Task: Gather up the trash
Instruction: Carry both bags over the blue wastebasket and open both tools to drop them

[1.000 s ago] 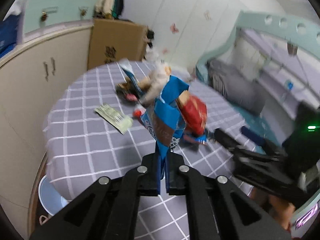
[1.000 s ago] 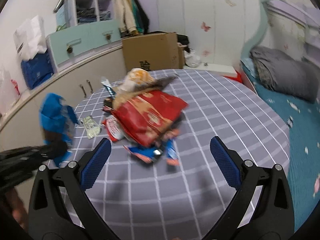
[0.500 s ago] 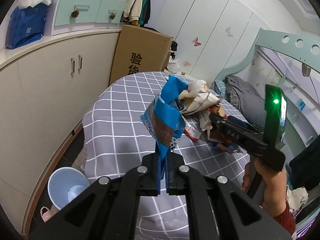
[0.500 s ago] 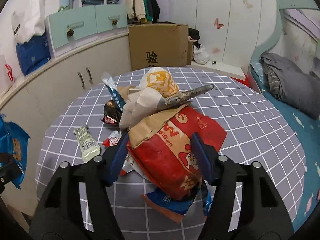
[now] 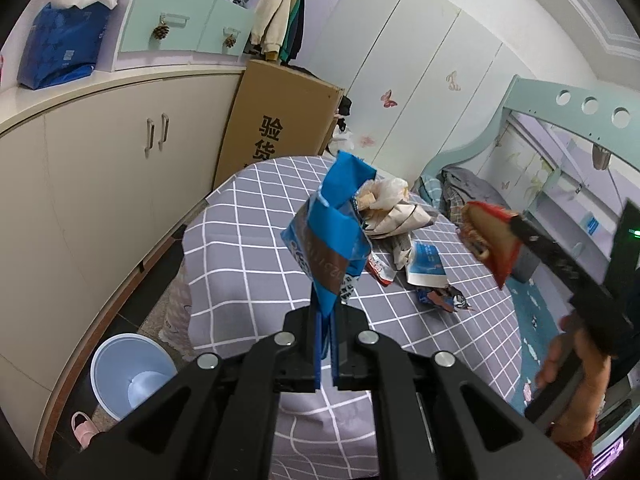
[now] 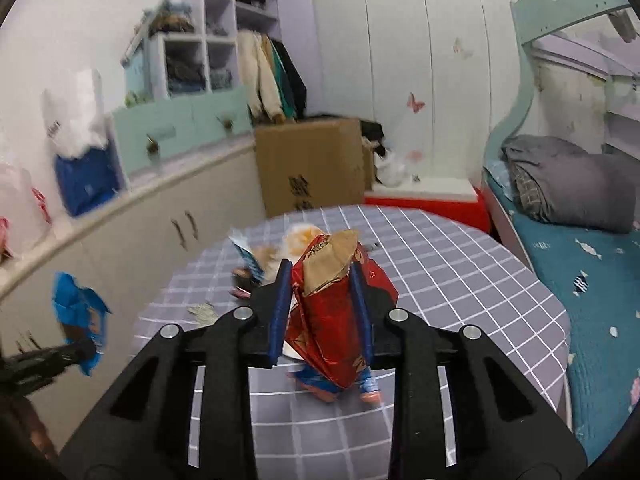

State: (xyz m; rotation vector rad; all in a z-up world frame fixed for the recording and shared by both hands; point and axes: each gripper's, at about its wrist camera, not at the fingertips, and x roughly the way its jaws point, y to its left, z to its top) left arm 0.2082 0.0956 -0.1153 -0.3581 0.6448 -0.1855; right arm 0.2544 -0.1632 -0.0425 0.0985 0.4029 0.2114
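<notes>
My left gripper [image 5: 326,322] is shut on a blue snack wrapper [image 5: 332,236] and holds it upright above the table's near-left edge; the wrapper also shows in the right wrist view [image 6: 78,316]. My right gripper [image 6: 322,312] is shut on a red and brown snack bag [image 6: 334,312], lifted above the table; the bag also shows in the left wrist view [image 5: 490,236]. More trash lies on the round grey checked table [image 5: 248,240]: a crumpled paper bag [image 5: 394,210], a white-blue packet [image 5: 426,266] and small wrappers [image 5: 442,296].
A light blue bin [image 5: 130,376] stands on the floor left of the table, beside cream cabinets [image 5: 100,184]. A cardboard box [image 5: 276,128] stands behind the table. A bed [image 6: 580,240] lies to the right.
My right gripper has closed on the red bag and lifted it off the pile. My left gripper has drawn back to the left with the blue wrapper, bringing the bin into view.
</notes>
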